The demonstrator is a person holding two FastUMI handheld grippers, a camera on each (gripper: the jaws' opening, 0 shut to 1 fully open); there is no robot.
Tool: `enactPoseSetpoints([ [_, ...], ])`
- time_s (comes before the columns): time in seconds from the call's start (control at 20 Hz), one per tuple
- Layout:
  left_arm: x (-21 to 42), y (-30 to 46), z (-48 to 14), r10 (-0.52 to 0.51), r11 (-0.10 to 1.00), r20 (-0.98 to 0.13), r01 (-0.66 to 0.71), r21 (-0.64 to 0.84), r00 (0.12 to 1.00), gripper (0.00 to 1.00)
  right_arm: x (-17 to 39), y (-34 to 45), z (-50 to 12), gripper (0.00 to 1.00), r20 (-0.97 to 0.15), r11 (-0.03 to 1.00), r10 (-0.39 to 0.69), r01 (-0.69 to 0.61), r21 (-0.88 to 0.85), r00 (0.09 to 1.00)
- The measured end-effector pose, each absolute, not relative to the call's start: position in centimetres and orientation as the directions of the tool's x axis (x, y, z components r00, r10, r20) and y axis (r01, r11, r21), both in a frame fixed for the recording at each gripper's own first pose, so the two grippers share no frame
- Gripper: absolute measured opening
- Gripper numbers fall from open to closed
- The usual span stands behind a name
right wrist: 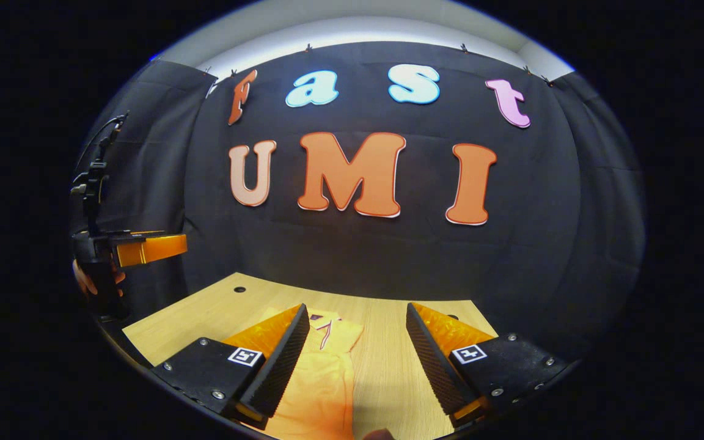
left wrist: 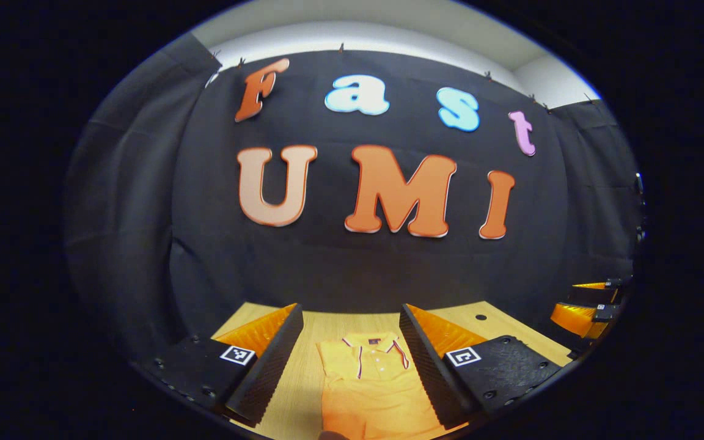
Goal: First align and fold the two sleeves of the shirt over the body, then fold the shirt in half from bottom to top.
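The table [left wrist: 303, 391] carries the orange shirt [left wrist: 370, 385], collar toward the wall, its body narrow, so the sleeves look folded in. The left gripper [left wrist: 352, 360] and right gripper [right wrist: 358, 360] hover, jaws released, grasping nothing. Judged next: bottom-to-top fold, needing 2 hem grips.

No legible text: only unreadable square code markers [left wrist: 237, 354] on the tongs.

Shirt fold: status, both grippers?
Left gripper open, above the shirt. Right gripper open, empty. Shirt flat on table, collar far end. Nothing in the way.
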State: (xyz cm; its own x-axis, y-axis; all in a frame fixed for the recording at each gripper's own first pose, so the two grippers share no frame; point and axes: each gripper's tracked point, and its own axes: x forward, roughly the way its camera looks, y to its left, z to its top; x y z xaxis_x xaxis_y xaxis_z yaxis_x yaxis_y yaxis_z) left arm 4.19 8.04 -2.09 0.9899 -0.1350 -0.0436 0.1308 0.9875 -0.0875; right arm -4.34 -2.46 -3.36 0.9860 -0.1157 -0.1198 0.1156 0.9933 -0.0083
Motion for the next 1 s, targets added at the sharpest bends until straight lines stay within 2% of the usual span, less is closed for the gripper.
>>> enactPoseSetpoints([
  [0.1,1.8,7.8,-1.3,-0.107,0.993,-0.009,0.106,-0.053,0.994,0.95,-5.0,-2.0,-2.9,0.96,-0.090,0.995,-0.101,0.102,0.000,0.991],
  [0.35,-2.1,8.7,0.0,-0.031,0.997,0.048,0.034,-0.066,0.998,0.97,-6.4,-1.8,-1.4,0.96,0.006,0.996,-0.092,0.092,0.007,0.996],
  [0.5,-3.2,8.7,-1.9,-0.018,0.998,0.050,0.022,-0.067,0.999,0.97,-7.5,-1.9,-2.4,0.96,0.011,0.995,-0.098,0.099,-0.011,0.995],
  [0.65,-4.1,7.2,-7.5,-0.071,0.997,-0.115,0.070,-0.015,0.991,0.95,-8.0,-2.5,-7.1,0.96,-0.099,0.994,-0.107,0.108,0.002,0.989],
  [0.8,-4.6,5.6,-11.3,-0.074,0.997,-0.201,0.077,0.004,0.977,0.97,-8.9,-2.3,-12.1,0.96,-0.242,0.992,-0.107,0.120,0.039,0.964],
  [1.0,-4.8,6.1,-15.3,-0.080,0.997,-0.292,0.080,-0.010,0.953,0.97,-9.8,-1.8,-16.0,0.96,-0.340,0.992,-0.095,0.117,0.044,0.936],
])
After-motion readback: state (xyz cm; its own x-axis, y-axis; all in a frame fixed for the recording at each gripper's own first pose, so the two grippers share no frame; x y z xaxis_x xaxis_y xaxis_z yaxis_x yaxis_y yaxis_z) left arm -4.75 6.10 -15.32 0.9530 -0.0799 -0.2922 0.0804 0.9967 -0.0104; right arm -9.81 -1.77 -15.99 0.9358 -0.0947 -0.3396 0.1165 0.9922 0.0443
